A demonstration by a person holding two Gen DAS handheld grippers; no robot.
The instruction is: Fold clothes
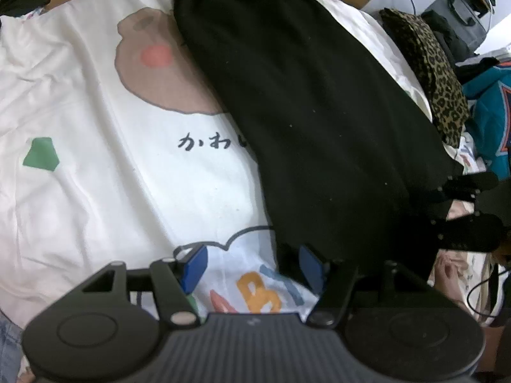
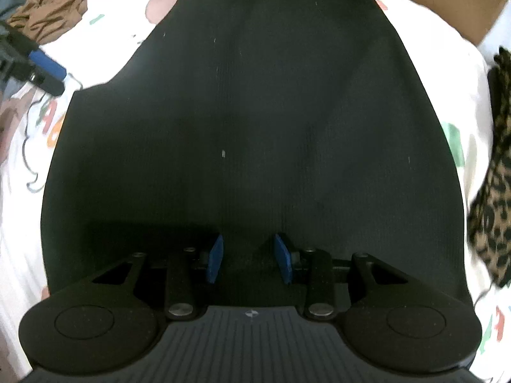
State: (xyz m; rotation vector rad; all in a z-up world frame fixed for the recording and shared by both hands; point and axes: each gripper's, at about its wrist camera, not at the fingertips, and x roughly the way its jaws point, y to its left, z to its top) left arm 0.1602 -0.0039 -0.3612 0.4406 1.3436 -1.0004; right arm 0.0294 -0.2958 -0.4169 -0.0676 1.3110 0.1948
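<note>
Black garment (image 1: 319, 121): long ribbed knit piece, laid flat and running lengthwise up the bed; fills most of the right wrist view, near hem right at the cameras.
Bedsheet (image 1: 95, 191): white, cartoon print with a brown blob face, green shape, some Japanese lettering and coloured letters; lying under the garment.
Left gripper (image 1: 252, 266): pointing steeply down over the garment's near left corner, blue pads spread pretty wide; right pad (image 1: 311, 266) sitting at the black hem, left pad over bare sheet, nothing pinched as far as visible. Also showing at the left edge of the right wrist view, beside the garment's side edge.
Right gripper (image 2: 249, 258): aimed almost straight down at the near hem, roughly mid-width; blue pads (image 2: 215, 258) parted about halfway with black fabric in the gap, not squeezing it.
Leopard-print fabric (image 1: 428, 73): bunched on the right, just beside the bed's edge.
Brown clothes (image 2: 51, 6): crumpled heap, far left corner, well apart from the garment.
Teal garment (image 1: 491, 111): far right, partly cut off.
</note>
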